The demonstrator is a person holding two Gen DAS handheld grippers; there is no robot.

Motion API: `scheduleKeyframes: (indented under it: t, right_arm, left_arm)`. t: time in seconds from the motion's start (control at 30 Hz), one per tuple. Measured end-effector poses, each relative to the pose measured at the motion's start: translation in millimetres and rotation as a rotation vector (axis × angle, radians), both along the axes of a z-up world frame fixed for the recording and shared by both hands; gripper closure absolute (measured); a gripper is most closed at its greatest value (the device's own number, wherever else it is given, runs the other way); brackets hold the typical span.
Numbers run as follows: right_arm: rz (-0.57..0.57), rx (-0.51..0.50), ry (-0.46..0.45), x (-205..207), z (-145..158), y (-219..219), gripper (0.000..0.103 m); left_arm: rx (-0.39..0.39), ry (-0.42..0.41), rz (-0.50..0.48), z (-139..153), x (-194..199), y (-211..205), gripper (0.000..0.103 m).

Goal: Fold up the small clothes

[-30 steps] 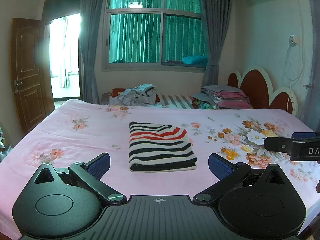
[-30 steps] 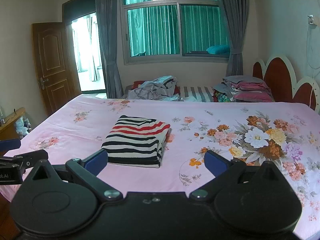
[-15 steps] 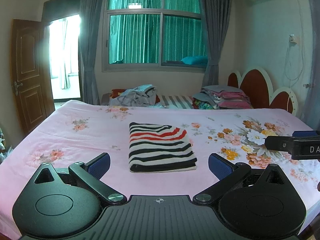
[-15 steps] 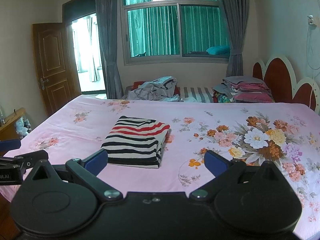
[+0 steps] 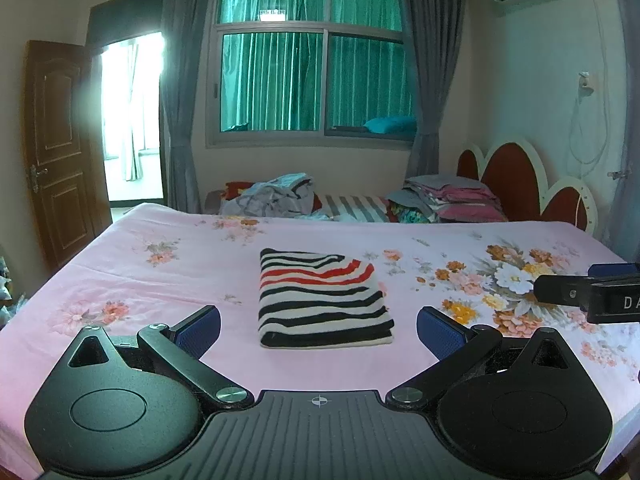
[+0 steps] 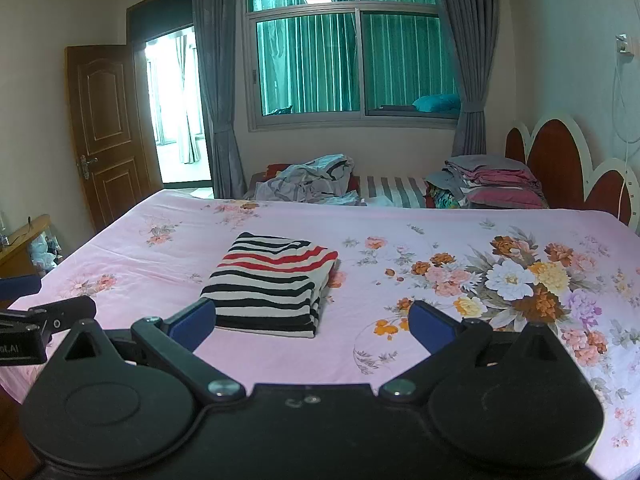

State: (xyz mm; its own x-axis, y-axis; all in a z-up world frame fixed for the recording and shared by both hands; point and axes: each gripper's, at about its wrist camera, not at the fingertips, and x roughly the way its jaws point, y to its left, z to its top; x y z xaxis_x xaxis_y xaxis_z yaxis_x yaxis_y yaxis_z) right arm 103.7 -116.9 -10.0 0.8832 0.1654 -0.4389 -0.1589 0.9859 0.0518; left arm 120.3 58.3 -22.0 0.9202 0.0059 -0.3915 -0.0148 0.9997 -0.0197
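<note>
My left gripper (image 5: 318, 322) sits low at the near edge of the bed (image 5: 160, 280), jaws spread wide, nothing between the blue pads (image 5: 198, 330). The striped garment (image 5: 320, 298) lies dead ahead of it, centred in the gap between the fingers but apart from them, flat on the pink floral sheet and already folded into a neat rectangle. Its long axis runs away from me, fold edge nearest the tongs, open layers toward the far side. From my right gripper (image 6: 312, 322), also wide open and empty, the same garment (image 6: 272, 280) sits ahead and off to the left, just past my left pad (image 6: 192, 322), so it reads skewed from that side. Left tongs are squarer to it and look nearer; right would have to swing leftward to reach the garment's right edge. Right gripper's tip shows at the far right of the left view (image 5: 588, 294), well clear of the cloth. This piece looks done, I judge; next likely move is shifting it aside or fetching another from the loose heap of clothes (image 6: 308, 180) far ahead past the bed, left of the stacked folded pile (image 6: 492, 184).
</note>
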Motion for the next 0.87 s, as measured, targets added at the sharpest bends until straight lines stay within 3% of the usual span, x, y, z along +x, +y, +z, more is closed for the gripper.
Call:
scheduleKeyframes:
  t: [0.87]
  right_arm:
    - [0.006, -0.004, 0.001, -4.8, 3.2, -5.6, 0.000]
  left_arm:
    - [-0.012, -0.008, 0.007, 1.6, -4.1, 4.3, 0.000]
